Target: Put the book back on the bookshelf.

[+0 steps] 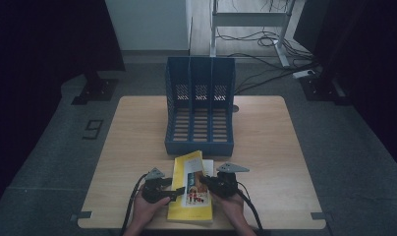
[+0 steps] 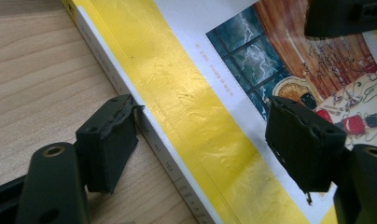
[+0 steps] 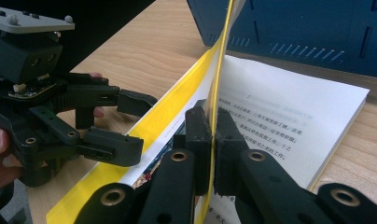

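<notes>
Between the pads of the right gripper (image 3: 213, 140) stands the yellow front cover (image 3: 221, 70) of a book (image 1: 192, 189), pinched edge-on and lifted nearly upright off the pages; the 2 jaws are pressed tight on it from either side. Below and to the right of that grip, in the right gripper view, the opened first page (image 3: 289, 116) lies flat with lines of print on it.

The left gripper (image 2: 200, 140) has its jaws spread wide. One pad rests against the book's spine edge at table level, and the other hangs above the illustrated part of the cover; whether that pad touches the cover cannot be told. The spine side of the book lies between the 2 pads, not squeezed.

The book sits flat on the wooden table (image 1: 265, 142) at its near edge, between the 2 hands. Its long axis runs away from the person, tilted slightly to the right at the far end, and the spine is on the person's left. The far end of the book points toward a blue 3-slot file rack (image 1: 200, 105), which stands just beyond it at the middle of the table with its open front facing the person.
</notes>
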Available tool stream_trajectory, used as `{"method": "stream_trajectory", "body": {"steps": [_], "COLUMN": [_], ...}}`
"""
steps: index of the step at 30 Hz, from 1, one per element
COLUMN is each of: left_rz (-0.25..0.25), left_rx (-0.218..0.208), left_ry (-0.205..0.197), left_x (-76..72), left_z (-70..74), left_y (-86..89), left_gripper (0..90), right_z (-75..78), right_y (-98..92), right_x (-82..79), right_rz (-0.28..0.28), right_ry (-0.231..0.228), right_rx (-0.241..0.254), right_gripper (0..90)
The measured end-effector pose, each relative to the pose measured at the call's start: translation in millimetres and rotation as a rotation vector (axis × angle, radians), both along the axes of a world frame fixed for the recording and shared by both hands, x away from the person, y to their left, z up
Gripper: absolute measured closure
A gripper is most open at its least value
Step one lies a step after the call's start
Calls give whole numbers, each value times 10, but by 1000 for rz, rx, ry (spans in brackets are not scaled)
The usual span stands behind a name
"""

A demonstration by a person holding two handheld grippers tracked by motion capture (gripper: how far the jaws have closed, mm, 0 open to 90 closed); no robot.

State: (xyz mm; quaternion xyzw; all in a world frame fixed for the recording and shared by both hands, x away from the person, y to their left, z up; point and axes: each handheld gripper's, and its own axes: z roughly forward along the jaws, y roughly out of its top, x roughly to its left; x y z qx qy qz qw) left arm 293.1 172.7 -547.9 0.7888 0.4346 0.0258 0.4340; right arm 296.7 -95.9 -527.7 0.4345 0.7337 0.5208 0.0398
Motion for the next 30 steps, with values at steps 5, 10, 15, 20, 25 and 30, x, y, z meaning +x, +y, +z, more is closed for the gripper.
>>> {"method": "stream_trajectory", "body": {"steps": [5, 10, 15, 20, 25, 30], "left_rz": [0, 0, -1, 6, 16, 21], "left_rx": [-13, -13, -31, -51, -80, -92], "left_ry": [8, 12, 23, 33, 48, 56], "left_x": [7, 5, 21, 32, 39, 48], "left_z": [-1, 7, -1, -8, -12, -17], "left_y": [9, 7, 25, 37, 30, 33], "left_gripper": [241, 228, 226, 225, 212, 215], "right_z": [9, 59, 69, 92, 105, 123], "right_y": [1, 26, 16, 15, 14, 6], "right_x": [-14, -41, -37, -49, -55, -63], "right_rz": [-12, -14, -15, -13, -14, -16], "right_ry": [-8, -37, -44, -55, -67, -74], "right_rx": [24, 21, 51, 60, 64, 71], "right_gripper": [875, 875, 877, 877, 877, 877]}}
